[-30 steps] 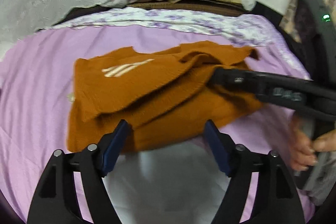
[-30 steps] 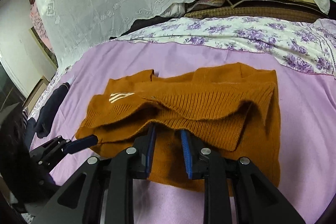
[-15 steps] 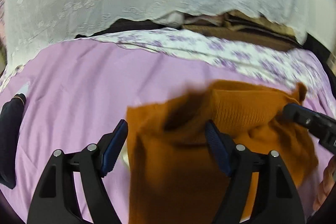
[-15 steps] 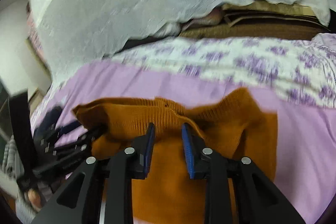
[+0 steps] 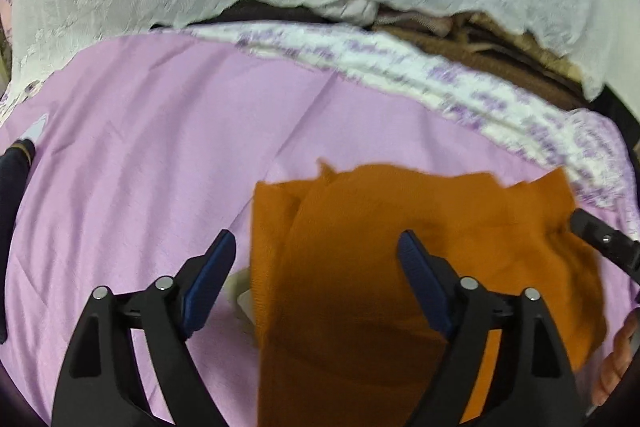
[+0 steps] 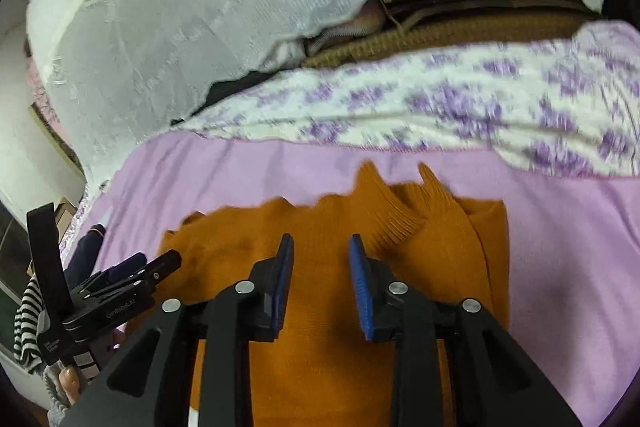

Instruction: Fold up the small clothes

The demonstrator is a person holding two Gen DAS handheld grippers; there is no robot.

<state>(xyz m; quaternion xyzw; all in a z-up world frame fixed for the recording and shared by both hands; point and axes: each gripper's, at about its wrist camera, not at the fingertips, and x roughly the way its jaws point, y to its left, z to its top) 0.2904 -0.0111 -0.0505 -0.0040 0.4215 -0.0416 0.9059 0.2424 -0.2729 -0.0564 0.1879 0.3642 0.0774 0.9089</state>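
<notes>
Ribbed orange knit sweater (image 5: 400, 267) now folded narrower, stripes hidden, left tool (image 5: 316, 263) just widened, empty, right tool (image 6: 320, 267) parted, ungripping, on smooth lilac bed sheet (image 5: 140, 167)

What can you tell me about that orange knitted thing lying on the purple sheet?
The orange sweater is a small rust-coloured knit with ribbed edging at its far side. It lies folded over itself on the lilac bedsheet, fairly flat, with rumpled points along the far edge. The right gripper hangs over its middle, jaws slightly apart with no cloth visibly pinched; the left gripper, wide open, straddles its left edge.
</notes>
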